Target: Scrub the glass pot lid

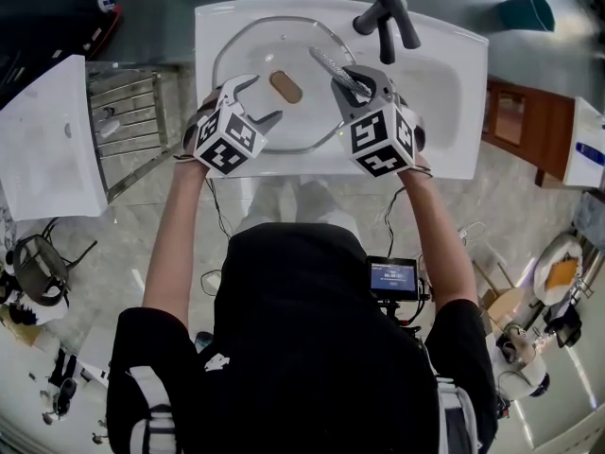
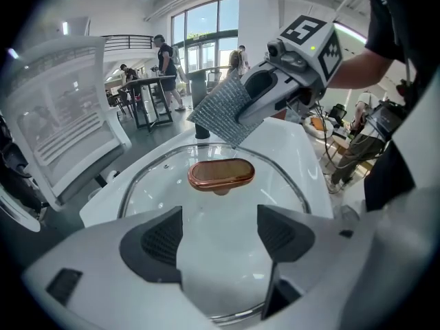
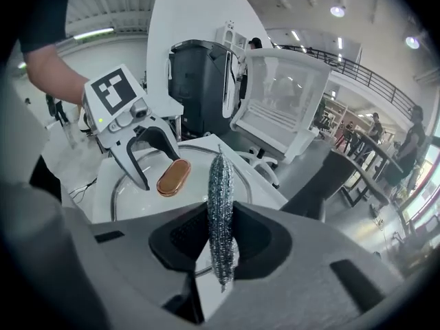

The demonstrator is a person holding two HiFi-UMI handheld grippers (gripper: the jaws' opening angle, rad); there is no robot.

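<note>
We see a white sink (image 1: 444,83) set in a white counter. The glass pot lid (image 1: 250,50) lies flat in the sink, under both grippers. Its shiny copper-brown handle (image 1: 285,86) faces up in the middle of the lid. A dark grey tap (image 1: 386,17) stands at the back of the sink, on the right side.

The left gripper (image 1: 265,97) is over the near left part of the lid. In the left gripper view its jaws are spread wide apart. Nothing is pinched between them. We see the clear glass and the near rim of the lid below the gap. We cannot tell if this gripper touches the lid.

The right gripper (image 1: 352,81) is over the near right part of the lid, close to the tap. Its jaws are pressed on a silver mesh scrubber (image 1: 326,62). In the right gripper view the scrubber stands up thin between the two dark pads and pokes out past them. From the head view it sticks out toward the middle of the lid and ends just beside the handle. We cannot tell if the scrubber touches the glass.

A metal dish rack (image 1: 132,121) sits to the left of the sink.
</note>
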